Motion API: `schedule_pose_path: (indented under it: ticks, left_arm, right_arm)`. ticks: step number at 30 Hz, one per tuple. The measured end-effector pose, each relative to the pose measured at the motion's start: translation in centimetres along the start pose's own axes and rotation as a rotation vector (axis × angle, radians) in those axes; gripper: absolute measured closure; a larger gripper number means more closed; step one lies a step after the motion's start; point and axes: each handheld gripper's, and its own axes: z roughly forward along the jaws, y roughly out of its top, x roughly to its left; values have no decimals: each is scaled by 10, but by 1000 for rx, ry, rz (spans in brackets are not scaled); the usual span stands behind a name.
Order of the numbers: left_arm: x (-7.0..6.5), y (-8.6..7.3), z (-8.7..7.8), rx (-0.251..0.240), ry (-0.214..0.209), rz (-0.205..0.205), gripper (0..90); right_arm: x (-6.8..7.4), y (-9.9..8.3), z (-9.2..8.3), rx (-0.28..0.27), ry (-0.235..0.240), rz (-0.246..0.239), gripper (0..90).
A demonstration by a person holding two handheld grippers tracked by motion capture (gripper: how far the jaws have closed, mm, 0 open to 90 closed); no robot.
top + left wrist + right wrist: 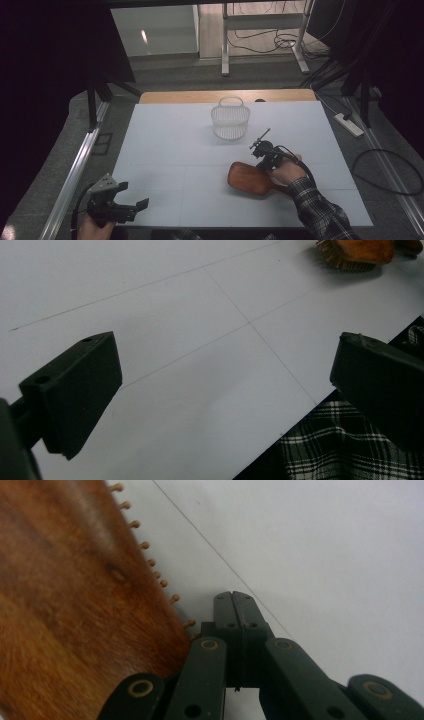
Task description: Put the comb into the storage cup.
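Dim room, dark curtains on both sides, cables and desk legs on the floor at the far end; a white tabletop (165, 150) with faint grid lines takes the middle. White perforated basket (230, 120) with a handle stands upright at the far centre, well apart from everything else. Wooden hairbrush (252, 180) lies near right of centre, flat back up, bristle pins down on the tabletop; pins show along its edge in the right gripper view (75, 605). Right hand-held gripper (263, 150) sits just beside the brush at its far right edge, held by a hand in a plaid sleeve (320, 212); its jaws are pressed together with nothing between them (235, 607). Whether the tips touch the brush is hard to tell, probably just beside it. Left hand-held gripper (131, 196) is at the near left corner above the tabletop, jaws wide apart and empty (220, 390), brush far off in that view (357, 252).
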Motion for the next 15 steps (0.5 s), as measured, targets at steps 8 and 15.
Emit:
schedule_pose_path:
  ticks: [8, 15]
  left_arm:
    - [0, 0, 0, -2, -1, -2, 11]
    - [0, 0, 0, -2, -2, -2, 11]
  right_arm:
    - [-2, -13, -3, 10, -10, 14, 894]
    - [-1, -21, -8, 6, -10, 21, 894]
